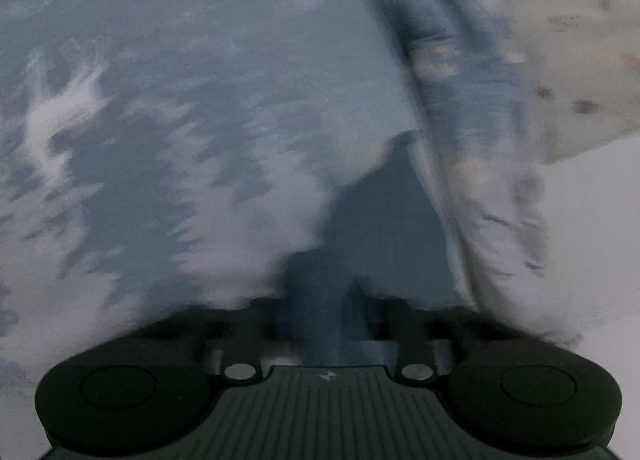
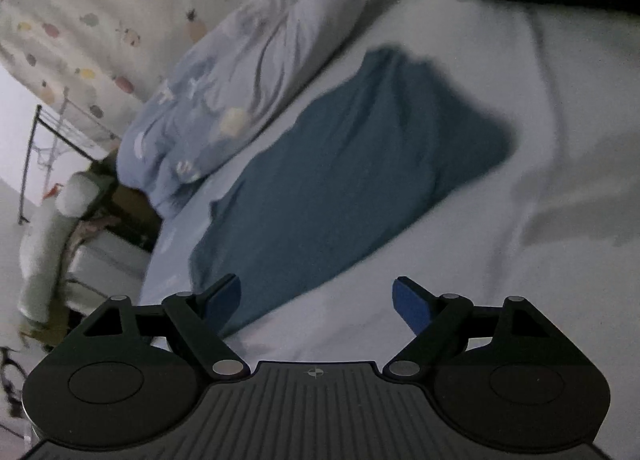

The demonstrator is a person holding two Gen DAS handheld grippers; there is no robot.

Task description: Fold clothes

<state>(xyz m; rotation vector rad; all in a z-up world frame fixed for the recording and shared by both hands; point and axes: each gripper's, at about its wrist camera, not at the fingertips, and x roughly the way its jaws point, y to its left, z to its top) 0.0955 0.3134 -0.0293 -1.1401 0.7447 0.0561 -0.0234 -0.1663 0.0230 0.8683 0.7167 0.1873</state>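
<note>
A blue-and-white mottled garment (image 1: 180, 120) fills most of the blurred left wrist view and drapes down around my left gripper (image 1: 324, 300). Its linkage is drawn in and its fingers are shut on that cloth, with the fingertips mostly hidden by fabric. In the right wrist view a teal-blue garment (image 2: 340, 180) lies flattened on the white bed sheet (image 2: 540, 140). My right gripper (image 2: 316, 284) hovers open at the teal garment's near edge. Its blue pads (image 2: 224, 300) stand wide apart with nothing between them.
A rolled pale blue duvet (image 2: 248, 60) lies along the far side of the teal garment. Behind it is a cream fruit-print fabric (image 2: 80, 20), also seen at the right as fruit-print fabric (image 1: 580, 40). A metal drying rack (image 2: 40, 140) and clutter stand off the bed's left edge.
</note>
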